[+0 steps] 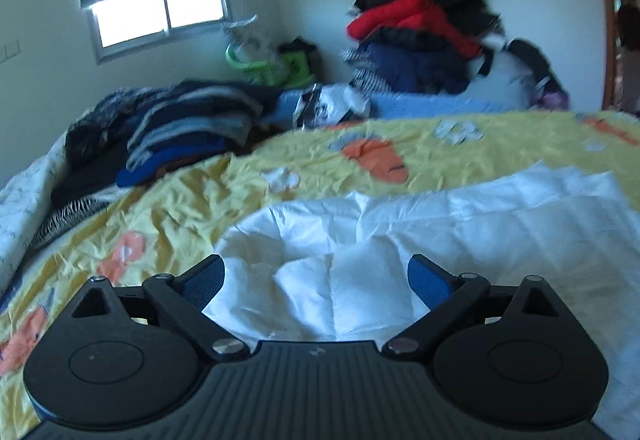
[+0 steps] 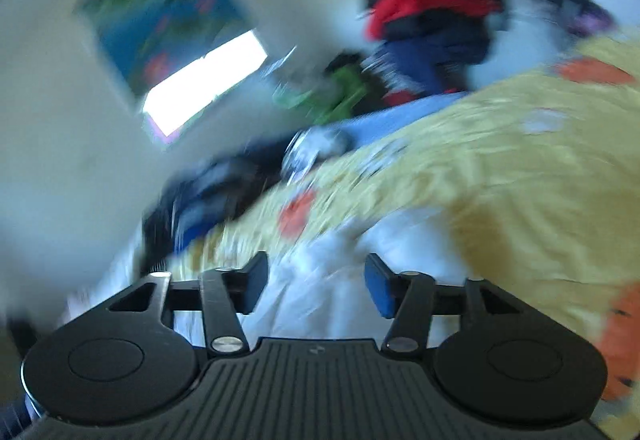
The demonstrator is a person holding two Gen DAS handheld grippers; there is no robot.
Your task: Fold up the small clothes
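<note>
My bed [image 1: 192,200], under its yellow quilt, carries the white garment [image 1: 440,224] at the near edge, rumpled, with a stack of folded clothes [image 1: 192,136] toward the far left corner. The risk I see: loose cloth may slump back out of its fold, or I could pinch quilt along with it. My left hand-held gripper [image 1: 316,280] is spread wide and empty above the garment; my right hand-held gripper [image 2: 316,290] stands half open, gripping nothing.
</note>
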